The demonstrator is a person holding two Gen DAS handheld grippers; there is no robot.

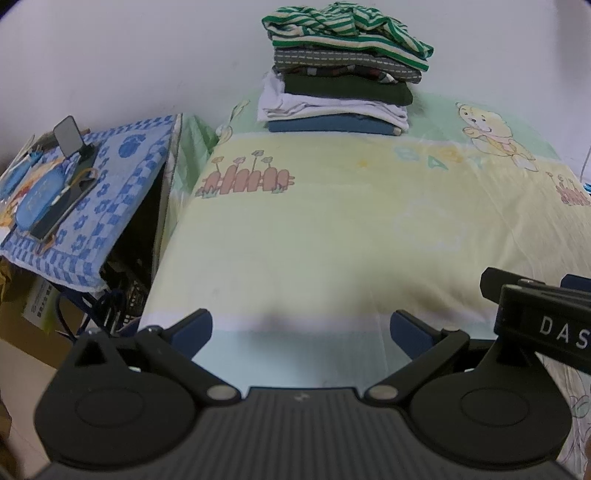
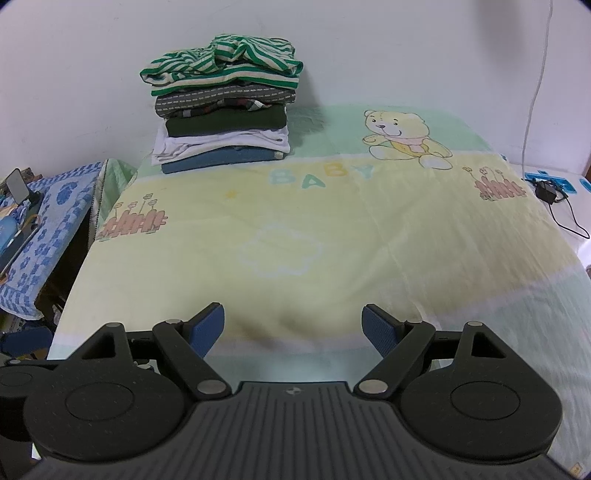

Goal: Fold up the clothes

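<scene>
White wall (image 2: 74, 74) behind; work surface is a table covered by a pale yellow-and-green blanket (image 2: 369, 240) printed with a bear, fences and the word BABY. At the far edge, against the wall, a stack of clothes (image 2: 221, 110): green-striped garment (image 1: 343, 26) loosely bunched on top, then grey, dark green, white, blue at the bottom. The layers below lie flat and squared.

Left of the table, a lower stand draped in a blue patterned cloth (image 1: 110, 192), holding a phone (image 1: 68, 134) propped upright and some blue items. At the right edge, a black charger with cable (image 2: 546, 192); a white cord hangs down the wall.

Left gripper (image 1: 301, 328) low over the near blanket edge, jaws wide apart, nothing between them. Right gripper (image 2: 293, 325) just beside it, jaws also spread, empty. Blanket between grippers and stack is bare.
</scene>
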